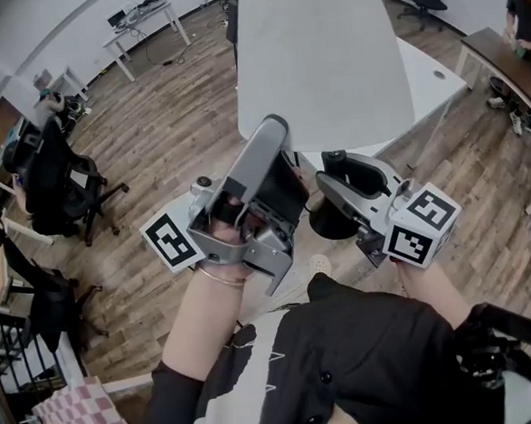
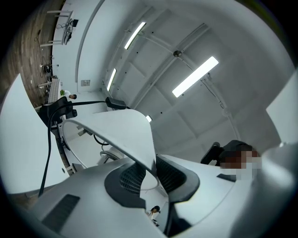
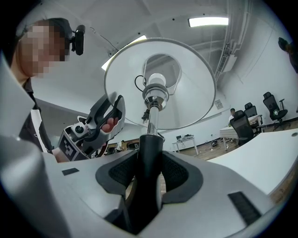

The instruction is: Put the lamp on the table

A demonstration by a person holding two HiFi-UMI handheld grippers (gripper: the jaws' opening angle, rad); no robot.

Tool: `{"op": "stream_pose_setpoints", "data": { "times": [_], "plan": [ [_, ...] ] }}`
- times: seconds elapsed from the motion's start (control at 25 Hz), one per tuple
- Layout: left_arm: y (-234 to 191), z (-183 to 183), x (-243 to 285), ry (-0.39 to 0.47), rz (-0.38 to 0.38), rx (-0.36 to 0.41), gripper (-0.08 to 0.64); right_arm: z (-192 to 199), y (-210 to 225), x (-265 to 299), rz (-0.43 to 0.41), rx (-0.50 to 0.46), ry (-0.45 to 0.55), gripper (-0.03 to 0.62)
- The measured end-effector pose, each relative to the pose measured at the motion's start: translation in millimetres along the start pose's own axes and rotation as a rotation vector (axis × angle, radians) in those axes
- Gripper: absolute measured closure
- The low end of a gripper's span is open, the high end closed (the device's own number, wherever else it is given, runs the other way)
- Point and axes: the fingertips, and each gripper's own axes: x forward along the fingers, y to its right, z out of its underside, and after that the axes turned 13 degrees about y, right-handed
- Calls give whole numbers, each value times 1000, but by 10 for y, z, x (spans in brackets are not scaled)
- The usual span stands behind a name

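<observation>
Lamp (image 1: 318, 58) held up in both grippers, in front of person's chest. Left gripper (image 2: 150, 173) clamped on thin edge of white shade (image 2: 121, 130). Right gripper (image 3: 149, 171) clamped on black stem (image 3: 149, 151), bulb at 12 o'clock. White table (image 1: 436, 79) at 2 o'clock.

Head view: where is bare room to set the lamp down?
The white table shows a bare strip right of the lampshade, up to its corner; the shade hides the rest. Left, black office chairs crowd the floor; a person works at the brown desk.
</observation>
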Motion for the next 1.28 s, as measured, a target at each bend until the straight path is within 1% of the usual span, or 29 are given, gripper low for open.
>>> {"op": "stream_pose_setpoints", "data": {
  "times": [0.16,0.24,0.36,0.48,0.56,0.76,0.88,1.04,1.2,1.28],
  "plan": [
    [-377,-249,94,-27,-19,9,485,69,350,343,-18,-11,-1,424],
    [-579,-401,176,-42,-14,8,485,82,560,554,-22,-23,3,425],
    [-928,-621,362,-38,-3,-13,489,51,927,843,-22,-36,0,425],
    [-1277,-766,565,-52,0,-11,489,4,1301,1055,-23,-42,1,425],
    [-1480,-848,681,-67,16,-8,489,-29,1528,1181,-21,-52,9,425],
    [-1910,-1021,899,-77,56,-29,489,-87,2005,1444,0,-88,24,424],
    [-2115,-1087,975,-76,65,-40,489,-89,2213,1549,12,-103,30,425],
    [-2308,-1250,1022,-77,77,-55,489,-58,2370,1726,36,-116,28,425],
    [-2497,-1404,1038,-109,105,-73,491,-14,2532,1891,67,-139,28,425],
    [-2594,-1494,1048,-120,116,-97,493,18,2599,1978,92,-145,32,424]
  ]
}}
